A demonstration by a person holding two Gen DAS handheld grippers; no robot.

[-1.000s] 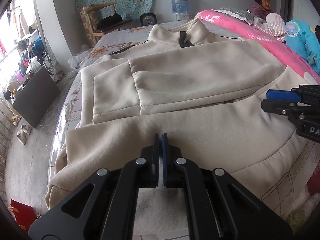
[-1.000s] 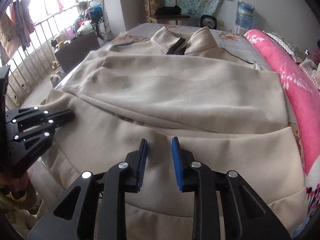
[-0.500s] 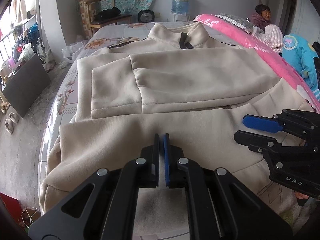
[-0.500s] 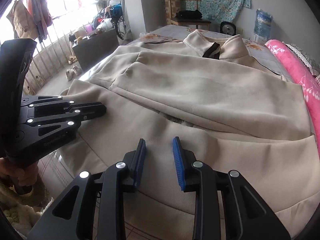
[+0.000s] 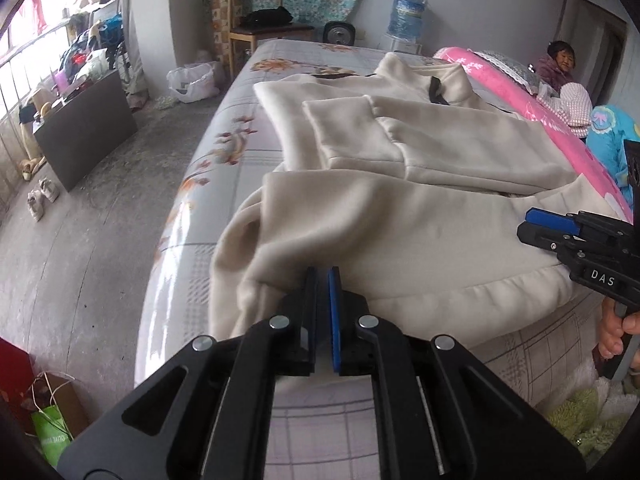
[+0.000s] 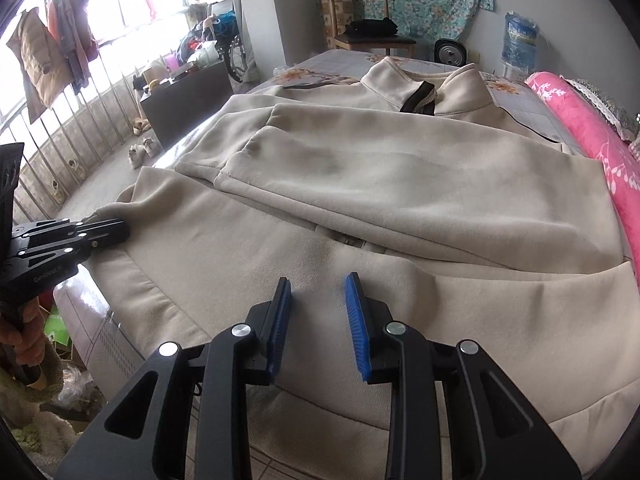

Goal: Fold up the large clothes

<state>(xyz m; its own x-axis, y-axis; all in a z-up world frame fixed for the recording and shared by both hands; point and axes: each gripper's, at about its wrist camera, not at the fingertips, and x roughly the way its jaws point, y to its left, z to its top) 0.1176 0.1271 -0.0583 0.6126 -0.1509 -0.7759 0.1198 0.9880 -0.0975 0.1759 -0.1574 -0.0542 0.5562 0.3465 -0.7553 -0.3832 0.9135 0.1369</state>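
Lying spread over the bed (image 5: 240, 168), the cream jacket (image 6: 400, 184) has its collar toward the far edge, its sleeves folded across the chest and its hem along the near edge, spilling over the near left corner. The left hand-held gripper (image 5: 322, 280) has its jaws together, tips at the hem near that corner; whether cloth is pinched between them cannot be told. Its side reads "GenRobot", partly legible in the right wrist view. The right hand-held gripper (image 6: 318, 296) hovers over the hem with jaws apart, nothing between them. Its body reads "DAS". A green bag (image 5: 52, 432) on the floor carries unreadable lettering.
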